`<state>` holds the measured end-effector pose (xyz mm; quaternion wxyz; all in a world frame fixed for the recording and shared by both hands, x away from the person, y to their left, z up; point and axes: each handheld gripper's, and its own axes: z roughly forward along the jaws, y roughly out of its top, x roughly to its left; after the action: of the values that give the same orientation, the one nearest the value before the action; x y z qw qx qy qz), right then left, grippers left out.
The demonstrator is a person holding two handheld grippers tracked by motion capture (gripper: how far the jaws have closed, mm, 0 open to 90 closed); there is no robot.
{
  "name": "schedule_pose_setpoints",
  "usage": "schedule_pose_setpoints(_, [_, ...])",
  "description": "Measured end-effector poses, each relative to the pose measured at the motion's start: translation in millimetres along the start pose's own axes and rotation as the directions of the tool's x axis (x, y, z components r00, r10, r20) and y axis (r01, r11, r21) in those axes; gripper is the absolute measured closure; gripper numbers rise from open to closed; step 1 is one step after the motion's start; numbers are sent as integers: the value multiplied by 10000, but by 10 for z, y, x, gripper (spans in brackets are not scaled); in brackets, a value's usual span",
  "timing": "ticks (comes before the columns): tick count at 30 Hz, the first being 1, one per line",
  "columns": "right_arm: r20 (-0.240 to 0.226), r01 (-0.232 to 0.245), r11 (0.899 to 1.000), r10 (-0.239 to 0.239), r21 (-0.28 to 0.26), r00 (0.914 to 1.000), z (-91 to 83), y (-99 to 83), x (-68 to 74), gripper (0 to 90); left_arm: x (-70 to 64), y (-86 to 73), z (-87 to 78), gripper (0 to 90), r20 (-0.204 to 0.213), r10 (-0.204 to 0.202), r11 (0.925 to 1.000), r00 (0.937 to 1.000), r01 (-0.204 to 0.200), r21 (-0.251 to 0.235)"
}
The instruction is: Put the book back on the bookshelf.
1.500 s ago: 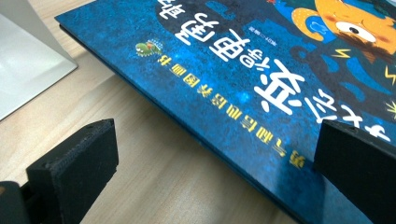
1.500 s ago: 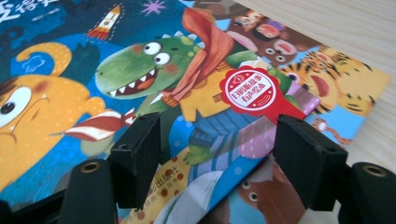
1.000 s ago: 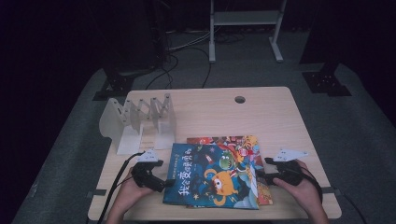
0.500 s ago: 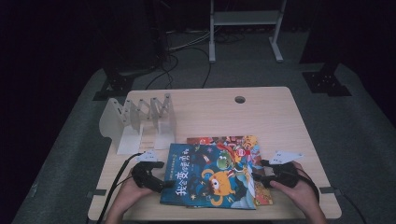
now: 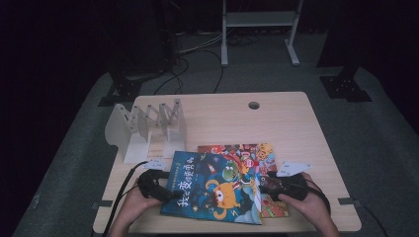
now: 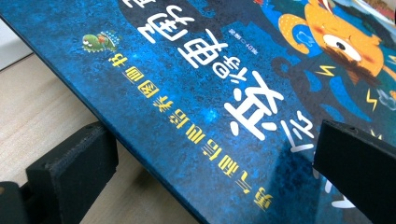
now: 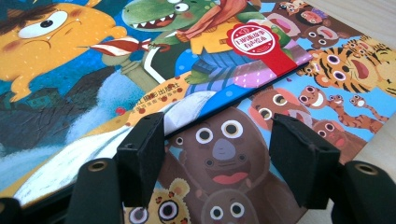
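- The blue book [image 5: 213, 186] lies at the lower middle of the high view, overlapping the animal book [image 5: 247, 154] under its right side.
- My left gripper [image 6: 210, 154] is spread wide, astride the blue book's left edge: 1 finger [image 6: 74, 158] below on the bench [image 5: 276, 118], 1 above the cover, not yet clamped.
- My right gripper [image 7: 219, 154] is released too, its 2 fingers over the animal book, at the blue book's right edge.
- The white rack [image 5: 148, 126] stands upper left; the bench's upper right is open.

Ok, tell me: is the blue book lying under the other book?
No, the blue book lies on top, its right edge overlapping the animal-cover book in the high view.
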<state>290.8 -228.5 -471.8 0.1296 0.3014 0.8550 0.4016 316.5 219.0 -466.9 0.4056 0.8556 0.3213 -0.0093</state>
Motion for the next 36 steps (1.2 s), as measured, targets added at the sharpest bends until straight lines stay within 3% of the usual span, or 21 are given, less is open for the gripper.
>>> schedule_pose_setpoints(6, [-25,-2,10000,2,-57,10000,0,-9,-1,355,-17,40,-74,0,276,-117,9989,9995,130,-451])
schedule_pose_setpoints(11, [-28,2,10000,-3,-52,10000,2,-7,0,355,-103,149,-176,0,437,128,9935,9990,-77,-1139])
schedule_pose_setpoints(16, [-2,46,10000,-46,-19,10000,-3,-7,7,357,-196,277,-285,0,469,389,9889,9981,-317,-1453])
schedule_pose_setpoints(23, [-7,309,9995,-309,13,9995,-6,1,40,345,-250,502,-404,0,570,654,9850,9962,-553,-1634])
schedule_pose_setpoints(27, [-90,481,9988,-480,52,9988,-5,9,75,342,-254,637,-478,47,578,768,9835,9954,-661,-1686])
schedule_pose_setpoints(31, [-216,649,9979,-648,53,9977,4,19,113,340,-274,776,-538,61,589,887,9850,9943,-787,-1534])
schedule_pose_setpoints(36, [-304,764,9971,-762,61,9966,12,29,169,349,-284,940,-607,155,376,1006,9869,9942,-949,-1301])
